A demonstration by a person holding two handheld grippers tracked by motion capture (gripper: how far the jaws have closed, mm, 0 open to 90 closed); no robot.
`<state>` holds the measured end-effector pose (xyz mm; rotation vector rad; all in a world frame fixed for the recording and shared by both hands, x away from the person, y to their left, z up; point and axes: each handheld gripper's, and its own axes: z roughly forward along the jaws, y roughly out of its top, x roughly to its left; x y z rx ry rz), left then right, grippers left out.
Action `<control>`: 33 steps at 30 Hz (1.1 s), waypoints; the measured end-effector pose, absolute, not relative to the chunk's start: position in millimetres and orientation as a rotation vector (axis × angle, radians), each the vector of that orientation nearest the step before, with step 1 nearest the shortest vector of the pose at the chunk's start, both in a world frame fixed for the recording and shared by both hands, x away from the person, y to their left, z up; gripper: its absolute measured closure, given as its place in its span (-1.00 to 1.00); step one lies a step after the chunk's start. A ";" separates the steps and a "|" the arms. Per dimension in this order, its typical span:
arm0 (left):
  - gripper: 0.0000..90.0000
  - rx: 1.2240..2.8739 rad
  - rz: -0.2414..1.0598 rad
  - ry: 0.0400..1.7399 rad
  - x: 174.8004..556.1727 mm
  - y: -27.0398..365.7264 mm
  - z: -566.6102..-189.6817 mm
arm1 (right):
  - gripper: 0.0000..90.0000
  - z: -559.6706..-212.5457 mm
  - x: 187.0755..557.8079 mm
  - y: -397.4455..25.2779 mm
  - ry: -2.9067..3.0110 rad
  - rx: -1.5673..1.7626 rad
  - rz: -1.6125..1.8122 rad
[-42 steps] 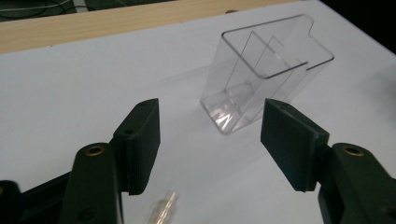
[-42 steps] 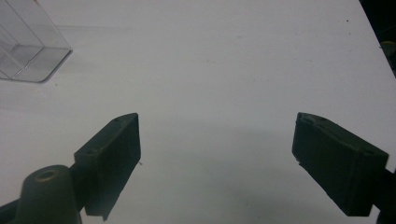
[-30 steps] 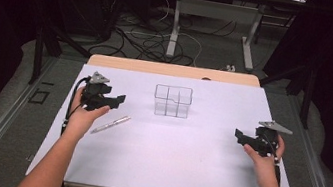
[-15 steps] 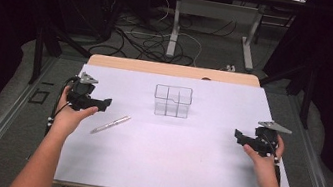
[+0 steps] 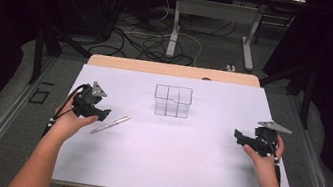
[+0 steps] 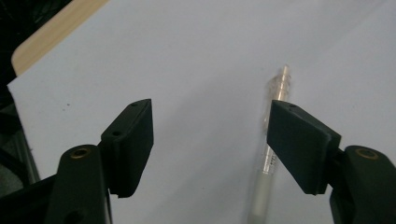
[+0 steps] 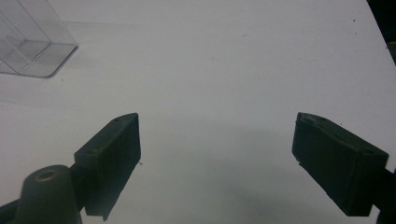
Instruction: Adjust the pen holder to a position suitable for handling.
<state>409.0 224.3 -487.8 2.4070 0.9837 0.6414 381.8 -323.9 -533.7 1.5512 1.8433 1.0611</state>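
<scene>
A clear plastic pen (image 5: pixel 110 124) lies on the white table (image 5: pixel 182 172) left of centre. My left gripper (image 5: pixel 99 111) hovers just left of it, open. In the left gripper view the pen (image 6: pixel 271 154) runs up behind the right jaw, and the left gripper (image 6: pixel 210 140) holds nothing. A clear plastic organiser box (image 5: pixel 172 101) with compartments stands upright at the table's middle back. My right gripper (image 5: pixel 239 136) rests at the right side, open and empty. In the right gripper view the right gripper (image 7: pixel 217 154) stands wide apart over bare table, with the box (image 7: pixel 32 46) at top left.
The table's wooden far edge (image 5: pixel 173 70) shows beyond the white sheet. Behind it are cables on the floor (image 5: pixel 147 40) and the legs of another desk (image 5: pixel 175 24). Dark gaps run along the table's left and right sides.
My left gripper swung out to the left half a second ago and has now come back right and down, close beside the pen. The right gripper has stayed put.
</scene>
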 end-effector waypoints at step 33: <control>0.45 2.648 0.414 0.926 403.3 213.1 -530.3 | -0.67 -536.1 382.7 -323.0 1.864 1.549 1.053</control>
